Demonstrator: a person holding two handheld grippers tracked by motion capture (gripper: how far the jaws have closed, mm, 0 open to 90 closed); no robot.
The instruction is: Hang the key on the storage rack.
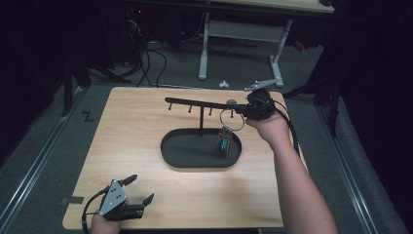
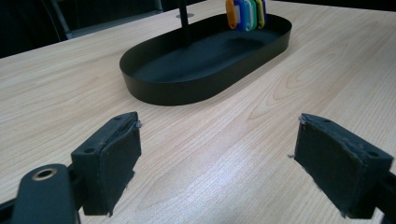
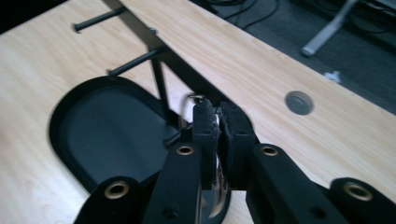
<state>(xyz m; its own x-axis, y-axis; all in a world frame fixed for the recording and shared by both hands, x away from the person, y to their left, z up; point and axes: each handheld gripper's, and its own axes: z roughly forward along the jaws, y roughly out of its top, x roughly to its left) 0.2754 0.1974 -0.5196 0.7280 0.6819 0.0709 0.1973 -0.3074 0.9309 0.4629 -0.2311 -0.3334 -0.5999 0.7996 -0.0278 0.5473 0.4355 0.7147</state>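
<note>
A black oval tray (image 1: pixel 170 151) sits mid-tabletop, and from its floor rises the post of a black key rack (image 1: pixel 200 104) whose crossbar carries short pegs. Hanging over the tray's right end, a bunch of coloured key tags (image 1: pixel 224 142) dangles from a large metal key ring (image 1: pixel 232 119); whether the tags touch the tray floor cannot be told. The tray otherwise holds just the post.

The tabletop (image 1: pixel 136 195) is pale wood with a round grommet hole near its far edge. Beyond it lie grey carpet, loose cables and the white legs of another desk, in a dim room.

The right tool (image 1: pixel 246 111) is at the crossbar's right end, its pads pinched together on the key ring, which shows between them in the right gripper view. The left tool (image 1: pixel 138 189) rests low at the near left corner of the tabletop, jaws spread wide with nothing between them, well apart from the tray.
</note>
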